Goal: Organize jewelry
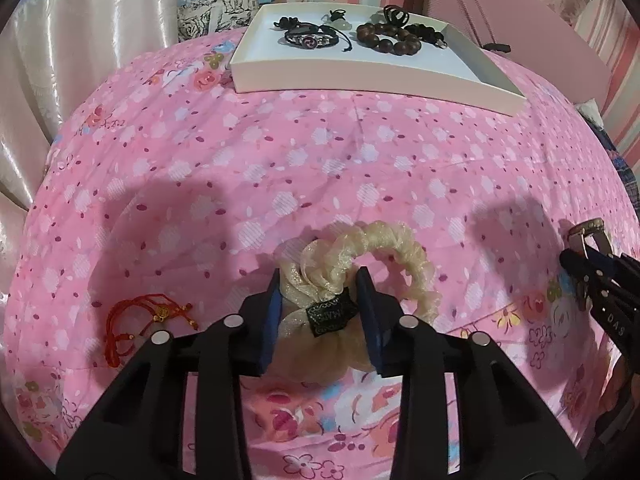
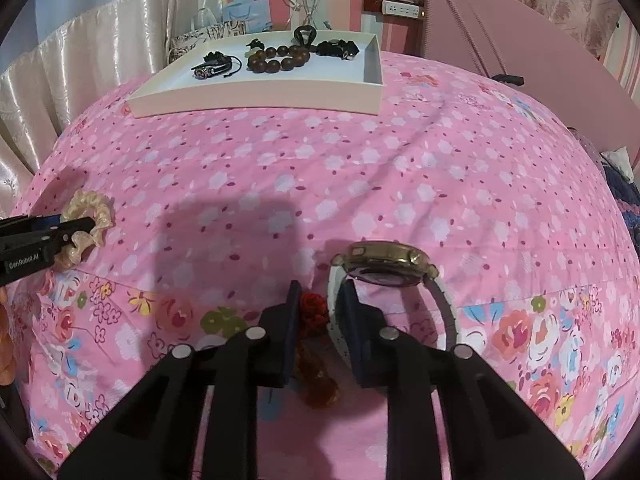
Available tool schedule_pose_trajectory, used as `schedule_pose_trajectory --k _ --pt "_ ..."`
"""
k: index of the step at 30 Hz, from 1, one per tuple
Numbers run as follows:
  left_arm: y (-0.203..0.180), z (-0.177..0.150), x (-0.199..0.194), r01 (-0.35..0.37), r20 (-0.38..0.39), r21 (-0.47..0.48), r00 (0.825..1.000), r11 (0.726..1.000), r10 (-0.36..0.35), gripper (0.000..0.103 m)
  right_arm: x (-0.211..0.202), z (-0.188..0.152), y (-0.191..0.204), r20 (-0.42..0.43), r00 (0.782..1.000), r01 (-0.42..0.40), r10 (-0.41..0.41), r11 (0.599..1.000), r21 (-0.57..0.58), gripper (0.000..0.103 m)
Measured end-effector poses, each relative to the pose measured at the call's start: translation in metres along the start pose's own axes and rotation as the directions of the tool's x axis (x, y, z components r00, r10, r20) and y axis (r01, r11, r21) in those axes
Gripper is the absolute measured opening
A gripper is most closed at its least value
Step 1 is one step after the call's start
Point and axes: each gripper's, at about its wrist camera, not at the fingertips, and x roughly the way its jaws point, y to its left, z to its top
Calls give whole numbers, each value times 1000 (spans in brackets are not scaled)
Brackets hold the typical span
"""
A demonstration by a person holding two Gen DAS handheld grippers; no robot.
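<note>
My left claw (image 1: 318,316) is closed down on the cream organza scrunchie (image 1: 352,276), both pads pressed into the gathered bunch beside its black woven label (image 1: 331,314). The scrunchie lies on the pink floral bedspread (image 1: 280,152), well short of the white tray (image 1: 360,76), on the near side of it.

Handling, scrunchie: I judge it very light, soft and fully compressible. It will not break. It may sag or unfold when lifted, so the bunched section by the label is the correct hold; the thin ruffled loop would slip through the pads.

My right claw (image 2: 320,320) stands narrow around the white strap (image 2: 334,312) of the wristwatch (image 2: 384,260), with one finger inside the strap loop and the other outside it. A red knotted cord ornament (image 2: 314,308) also sits between the fingers, so I cannot tell whether the pads bear on the strap alone. The watch is likewise on the bedspread, well short of the tray.

Handling, watch: I judge the gold-toned case rigid and the heaviest part, its glass face prone to scratching. The strap is flexible. A strap hold lets the case swing, so lift slowly.

The tray already carries a wooden bead bracelet (image 2: 280,58) and several dark cord pieces. A red string bracelet (image 1: 136,320) lies on the bedspread, further from the tray than the scrunchie.
</note>
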Motion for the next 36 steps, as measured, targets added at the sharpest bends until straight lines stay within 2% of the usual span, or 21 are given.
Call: schedule_pose_trajectory --k 5,14,36 --pt "3 -1 -3 19 1 -8 1000 1000 -19 24 0 0 0 3 1000 -1 1 1000 4 18" --pt "7 -3 -8 33 15 -16 999 999 -33 18 -1 0 -2 9 1000 -16 16 1000 25 17" --pt "10 5 -30 28 66 -9 997 1000 -27 17 -13 14 -12 47 993 -107 104 991 76 15"
